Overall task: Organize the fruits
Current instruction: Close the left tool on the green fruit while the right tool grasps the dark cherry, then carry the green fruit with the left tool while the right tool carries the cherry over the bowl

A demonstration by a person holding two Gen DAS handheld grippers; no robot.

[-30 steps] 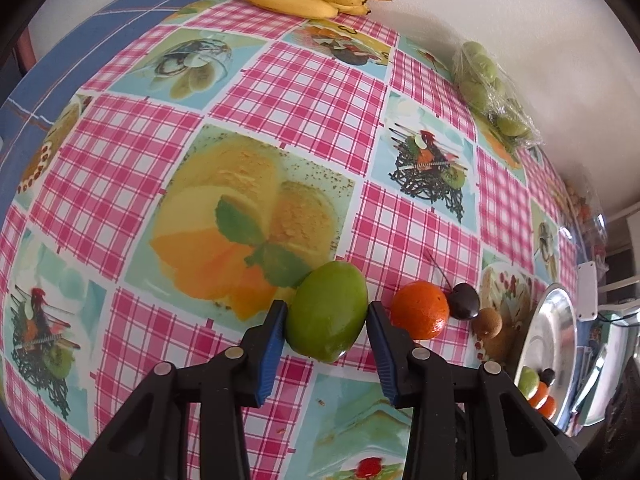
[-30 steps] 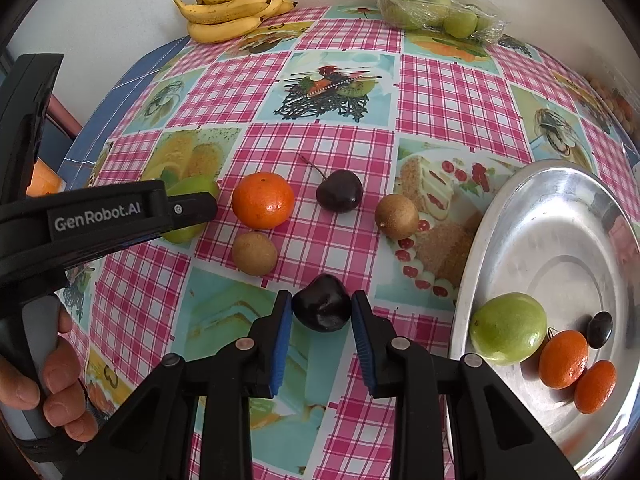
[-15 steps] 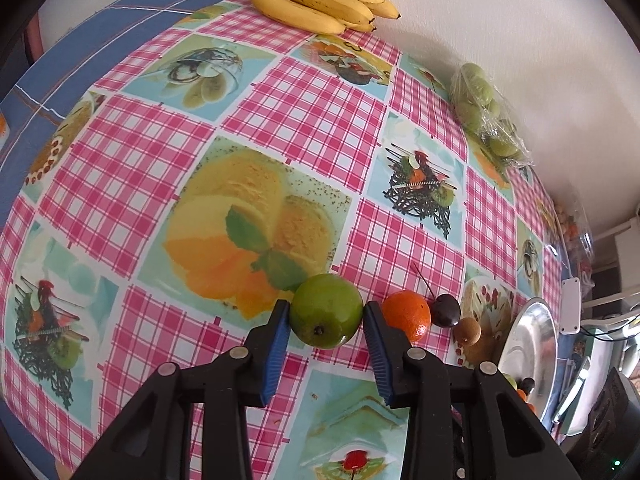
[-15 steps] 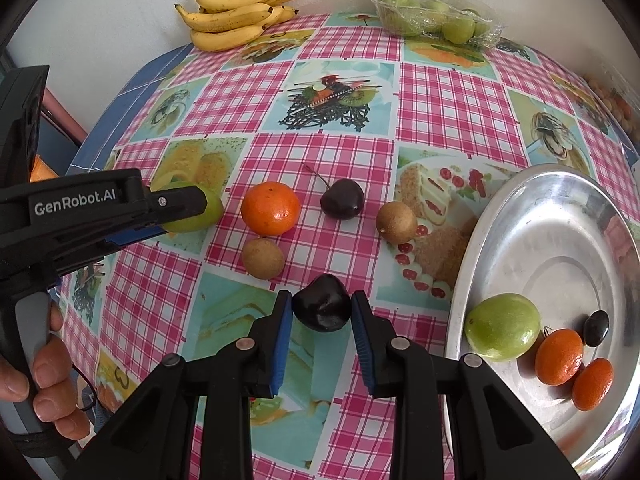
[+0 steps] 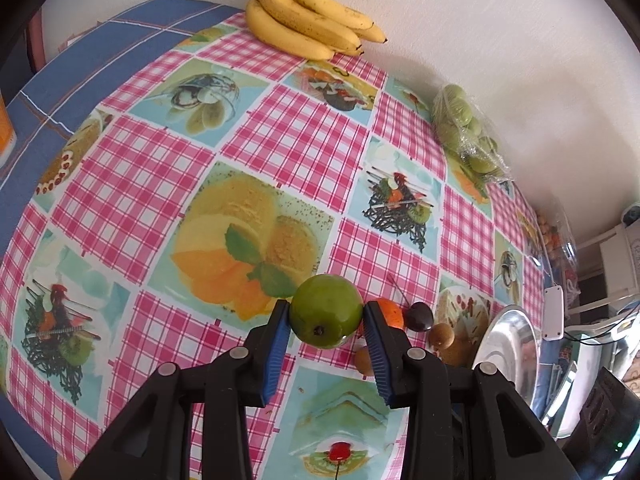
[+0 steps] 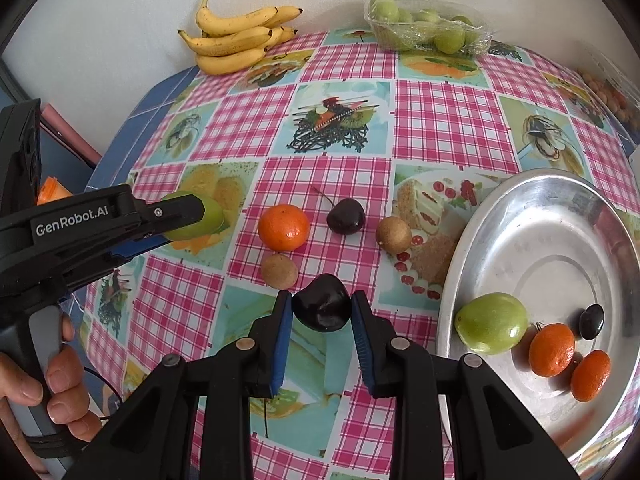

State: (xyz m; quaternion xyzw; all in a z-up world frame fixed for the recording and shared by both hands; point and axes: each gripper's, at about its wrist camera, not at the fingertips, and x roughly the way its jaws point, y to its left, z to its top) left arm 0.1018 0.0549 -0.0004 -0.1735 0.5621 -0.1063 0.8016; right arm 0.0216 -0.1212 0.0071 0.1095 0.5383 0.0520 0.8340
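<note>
My left gripper is shut on a green apple, held clear above the tablecloth; the right wrist view shows that gripper at the left with the apple in its jaws. A dark cherry is clamped in my right gripper, lifted off the cloth. On the table lie a tangerine, a stemmed cherry and two brown longans. The metal plate at right holds a green apple, two tangerines and a dark cherry.
Bananas and a wrapped tray of green fruit sit at the back against the wall. A person's hand grips the left tool's handle. The checked tablecloth covers a round table; a blue cloth edge shows at left.
Both grippers have risen from the table with their fruit: the green apple and the dark cherry now hang higher, and the table looks farther away in both views.
</note>
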